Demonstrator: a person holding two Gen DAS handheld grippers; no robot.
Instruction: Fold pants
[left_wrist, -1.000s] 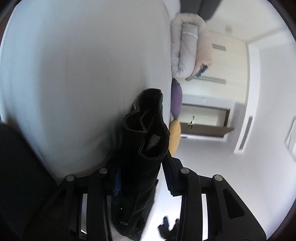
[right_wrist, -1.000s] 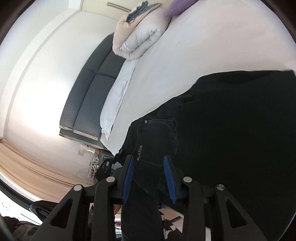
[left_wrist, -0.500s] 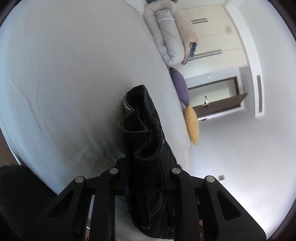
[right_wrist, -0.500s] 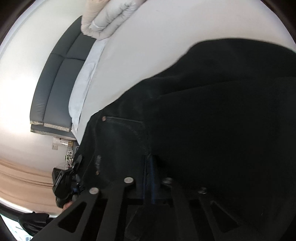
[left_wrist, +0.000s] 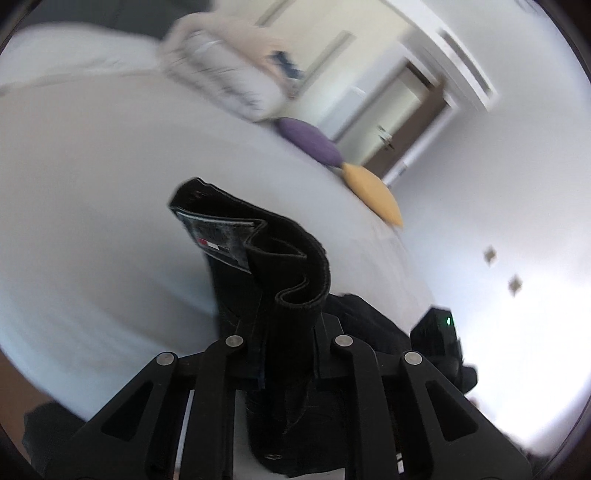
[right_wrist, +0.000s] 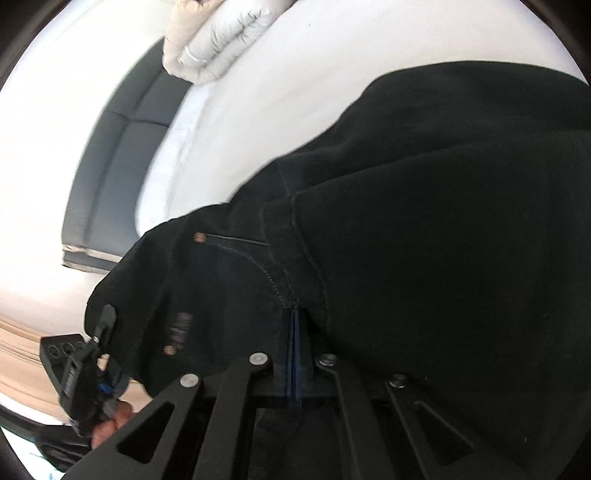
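Note:
The black pants (left_wrist: 280, 258) stand bunched between my left gripper's (left_wrist: 288, 332) fingers, waistband and label up; its jaws are closing on the fabric and the pads press it. In the right wrist view the pants (right_wrist: 424, 240) lie spread over the white bed (right_wrist: 295, 74) and fill most of the picture. My right gripper (right_wrist: 295, 332) is shut, its blue pads pinching a seam fold near a pocket. The left gripper's body (right_wrist: 85, 369), held by a hand (right_wrist: 110, 417), shows at the lower left there, at the pants' edge.
A rolled duvet (left_wrist: 229, 74), a purple cushion (left_wrist: 310, 142) and a yellow cushion (left_wrist: 373, 192) lie along the bed's (left_wrist: 92, 203) far side. A doorway (left_wrist: 399, 122) stands behind. A dark padded headboard (right_wrist: 110, 166) borders the bed. A black device with a green light (left_wrist: 439, 339) sits at the right.
My left gripper has risen and rolled with the waistband in it, so the room looks turned. My right gripper has dropped onto the pants and closed on a fold.

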